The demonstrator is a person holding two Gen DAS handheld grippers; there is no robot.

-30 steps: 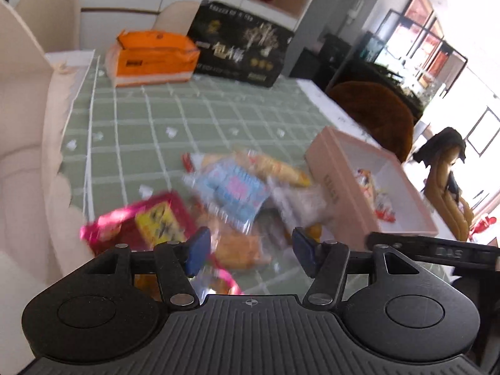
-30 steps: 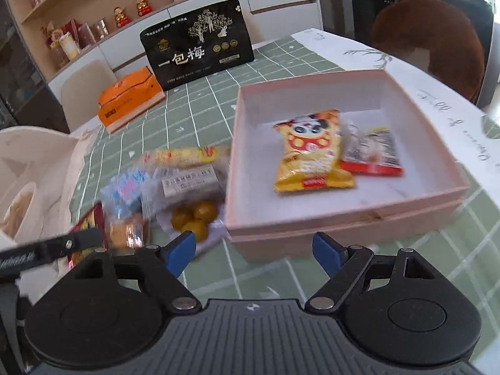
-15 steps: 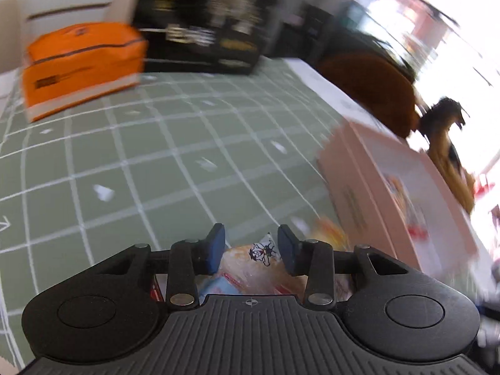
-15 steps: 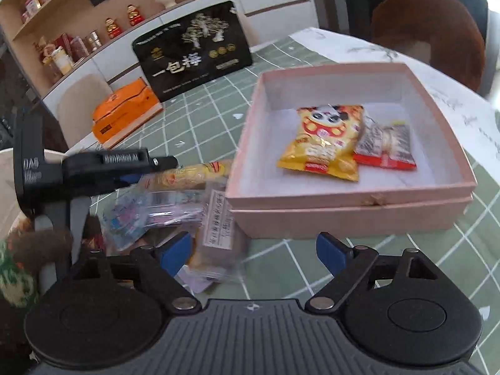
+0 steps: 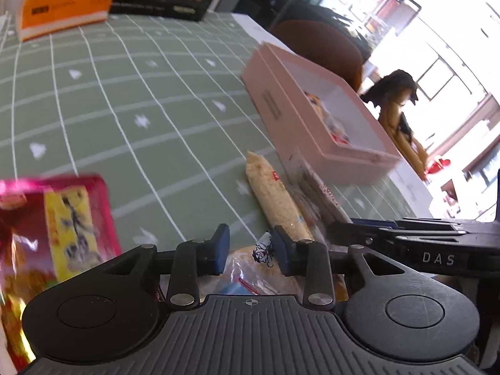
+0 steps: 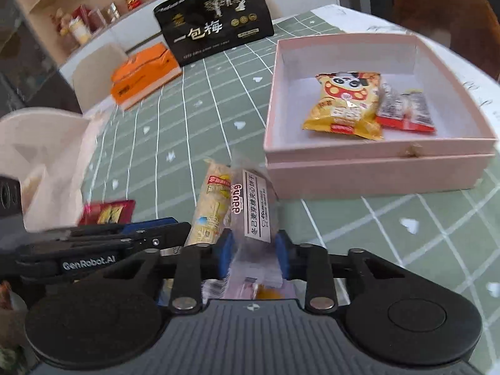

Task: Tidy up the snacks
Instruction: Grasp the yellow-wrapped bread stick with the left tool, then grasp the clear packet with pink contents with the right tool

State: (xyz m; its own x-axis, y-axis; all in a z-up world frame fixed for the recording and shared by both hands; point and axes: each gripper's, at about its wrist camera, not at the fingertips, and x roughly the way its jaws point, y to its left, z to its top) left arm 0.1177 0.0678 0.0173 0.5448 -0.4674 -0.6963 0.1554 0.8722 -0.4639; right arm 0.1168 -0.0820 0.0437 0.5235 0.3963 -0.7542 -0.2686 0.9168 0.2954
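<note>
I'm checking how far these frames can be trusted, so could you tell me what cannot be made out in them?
- Left wrist view: the packet between the closing left gripper jaws is mostly hidden by the gripper body.
- Left wrist view: the pink box contents are largely hidden by its near wall.
- Left wrist view: the red and yellow packet is blurred and cut off by the left edge.
- Right wrist view: the clear packet in the right gripper has its lower end behind the gripper body.
</note>
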